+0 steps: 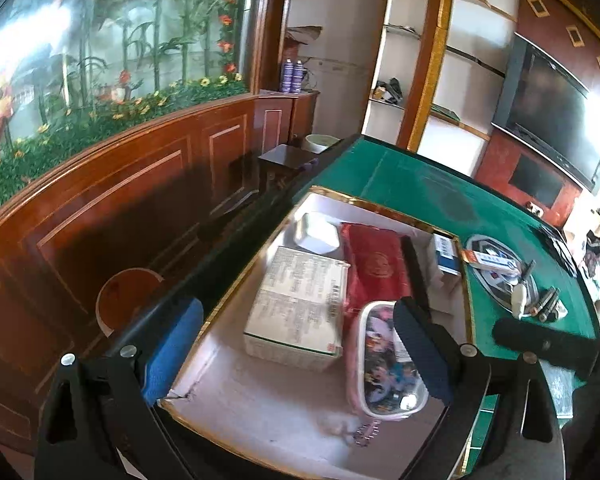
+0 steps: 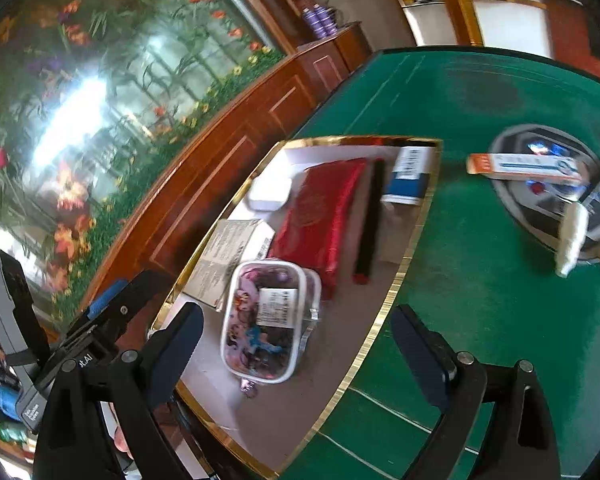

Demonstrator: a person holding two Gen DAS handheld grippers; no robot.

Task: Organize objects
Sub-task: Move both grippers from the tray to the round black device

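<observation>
Gold-rimmed tray (image 1: 467,300) is sitting on the green felt, holding — left to right — a paper box (image 1: 300,304), a cartoon pouch (image 1: 388,364) and a red pouch (image 1: 374,270). I'm holding my left gripper (image 1: 300,360) and right gripper (image 2: 300,356) apart, both empty. Only the right view is showing the toothpaste box (image 2: 524,169) fully.

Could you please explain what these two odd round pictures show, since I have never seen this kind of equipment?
A person holds a pair of hand tongs in each hand; each carries a wide-angle camera looking along its two fingers. One picture comes from the left tongs, the other from the right tongs. Both are open and hold nothing. Below is a green felt table with a gold-rimmed white tray holding a red satin pouch, a clear cartoon-print case and boxes. An orange-and-white toothpaste box lies outside it.
</observation>
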